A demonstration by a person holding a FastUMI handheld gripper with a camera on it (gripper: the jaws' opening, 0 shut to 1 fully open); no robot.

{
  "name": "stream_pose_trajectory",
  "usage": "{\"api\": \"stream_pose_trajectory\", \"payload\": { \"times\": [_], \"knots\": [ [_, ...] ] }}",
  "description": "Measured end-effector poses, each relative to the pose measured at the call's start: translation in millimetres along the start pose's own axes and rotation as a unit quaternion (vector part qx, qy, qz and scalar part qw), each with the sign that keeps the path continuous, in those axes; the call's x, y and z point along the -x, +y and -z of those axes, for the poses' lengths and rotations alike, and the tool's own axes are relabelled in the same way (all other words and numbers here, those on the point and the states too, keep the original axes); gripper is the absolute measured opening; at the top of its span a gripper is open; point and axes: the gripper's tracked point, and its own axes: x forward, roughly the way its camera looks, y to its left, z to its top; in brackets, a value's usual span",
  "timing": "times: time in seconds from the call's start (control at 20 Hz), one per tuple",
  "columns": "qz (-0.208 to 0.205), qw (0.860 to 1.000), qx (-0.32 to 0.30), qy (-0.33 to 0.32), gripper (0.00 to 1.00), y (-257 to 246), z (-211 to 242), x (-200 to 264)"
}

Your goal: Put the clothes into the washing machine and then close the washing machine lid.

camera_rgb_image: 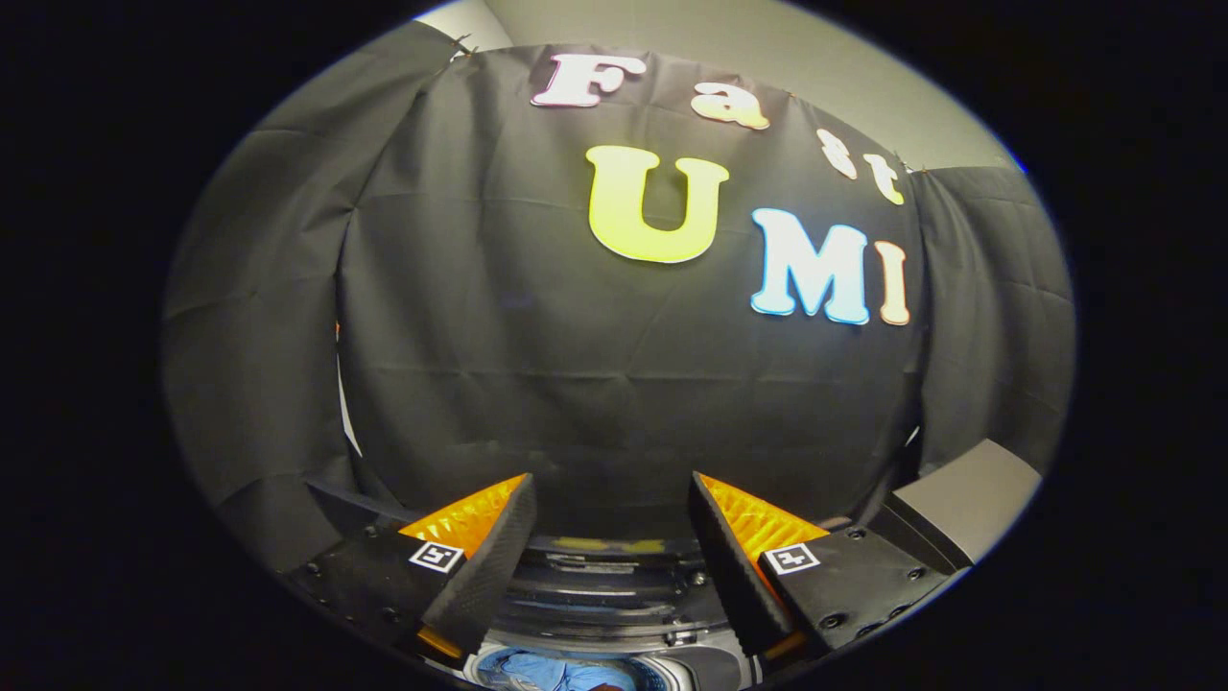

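My gripper (pixel 610 494) is open, its two fingers spread wide with nothing between them, held high and pointing at the booth's black cloth wall. Below and between the fingers lies the top of the washing machine (pixel 604 595), its dark glossy rear panel just under the fingertips. At the very bottom the round drum opening shows, with blue clothes (pixel 556 672) lying inside it. The machine's lid is not clear in this view.
A grey box-like block (pixel 964 499) stands to the right of the right finger, against the cloth wall. The black cloth hangs close behind the machine on all sides.
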Motion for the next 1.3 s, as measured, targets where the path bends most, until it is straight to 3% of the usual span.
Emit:
{"api": "stream_pose_trajectory", "payload": {
  "times": [0.4, 1.3],
  "knots": [
    [0.006, 1.0, -0.03, 0.007, 0.98, 3, 10, -4],
    [0.018, 0.999, -0.045, -0.024, 0.98, 4, 36, 75]
  ]
}}
